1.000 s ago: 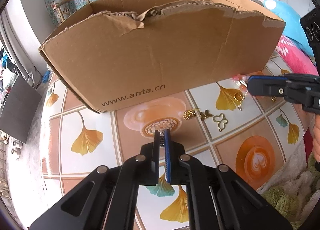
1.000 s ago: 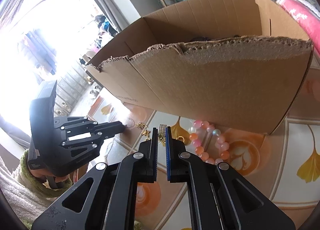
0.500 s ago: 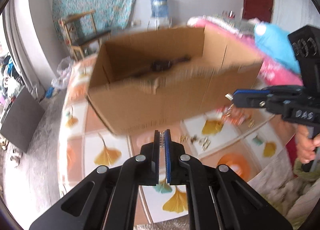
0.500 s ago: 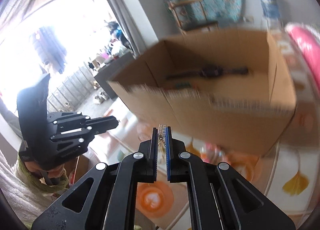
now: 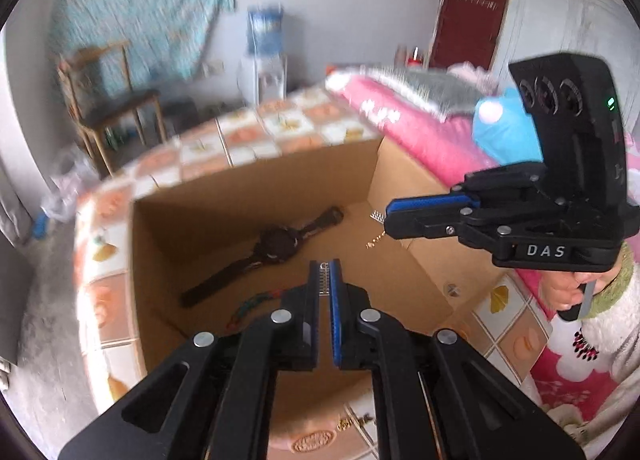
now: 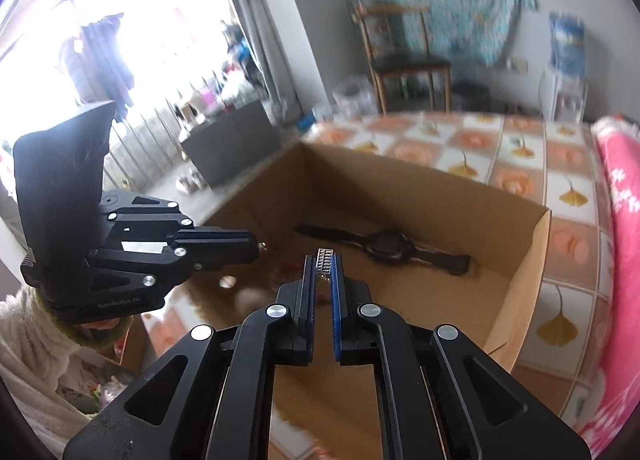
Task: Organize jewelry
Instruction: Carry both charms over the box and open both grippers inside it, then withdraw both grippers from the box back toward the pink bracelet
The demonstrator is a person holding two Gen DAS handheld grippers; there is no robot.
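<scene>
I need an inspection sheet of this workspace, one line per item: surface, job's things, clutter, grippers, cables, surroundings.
Surface: tablecloth with ginkgo-leaf and orange squares; it bears an open cardboard box.
Job's things: black wristwatch lies flat on the box floor; a braided band lies near it; gold pieces lie on the cloth outside the box.
Clutter: nothing seen.
Grippers: left gripper shut on a small silver piece, over the box; right gripper shut on a silver piece with a thin gold chain hanging, also over the box.
Cables: nothing seen.
Surroundings: wooden chair, water dispenser, pink bedding, bright window.
</scene>
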